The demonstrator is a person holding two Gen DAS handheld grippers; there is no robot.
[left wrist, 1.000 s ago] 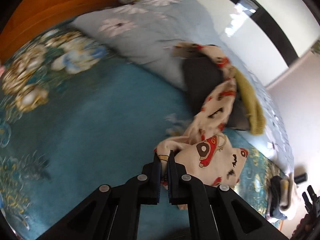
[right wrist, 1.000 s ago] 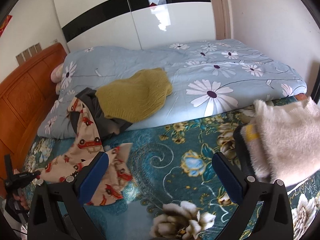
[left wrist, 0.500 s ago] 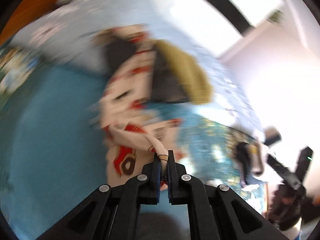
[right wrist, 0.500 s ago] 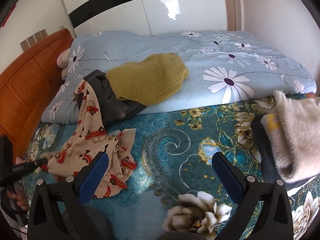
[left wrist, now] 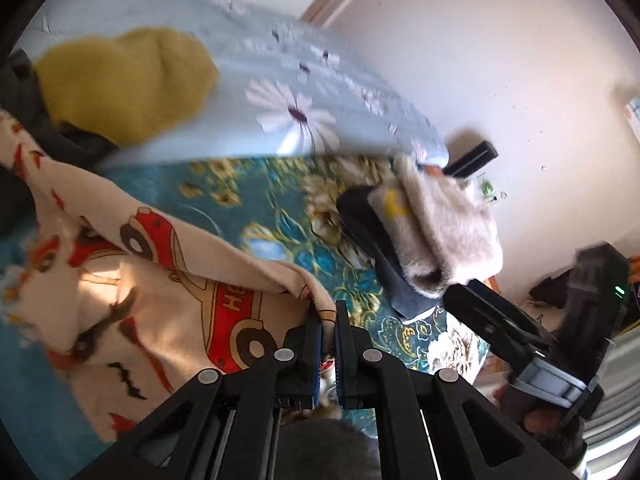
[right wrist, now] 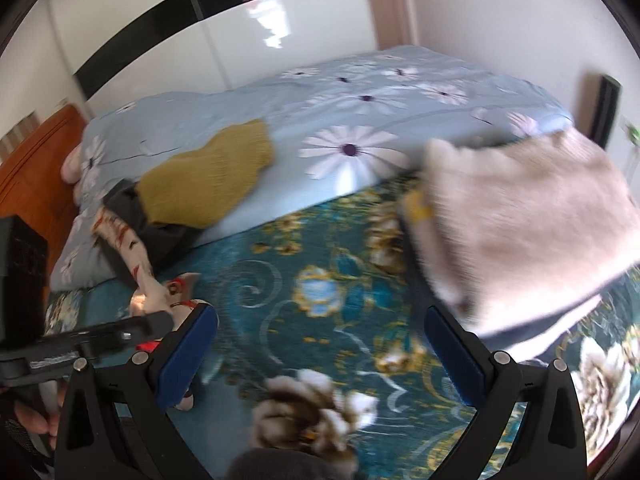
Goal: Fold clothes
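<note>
A cream garment with red car prints (left wrist: pixel 132 288) hangs stretched from my left gripper (left wrist: pixel 328 320), which is shut on its edge. In the right wrist view the same garment (right wrist: pixel 148 284) trails from the pile toward the left gripper (right wrist: pixel 160 320) at the left. My right gripper (right wrist: pixel 320 340) is open and empty above the teal floral bedspread (right wrist: pixel 320 280); it also shows in the left wrist view (left wrist: pixel 496 320) at the right.
A mustard knit (right wrist: pixel 208 180) and a dark grey garment (right wrist: pixel 132 208) lie on the blue daisy duvet (right wrist: pixel 360 120). A folded stack topped by a fluffy beige piece (right wrist: pixel 520 220) sits at the right. Wooden headboard (right wrist: pixel 24 184) at left.
My left gripper has pulled the car-print garment off the pile and swung right, toward the right gripper. The right gripper has dropped closer to the bedspread and stays open.
</note>
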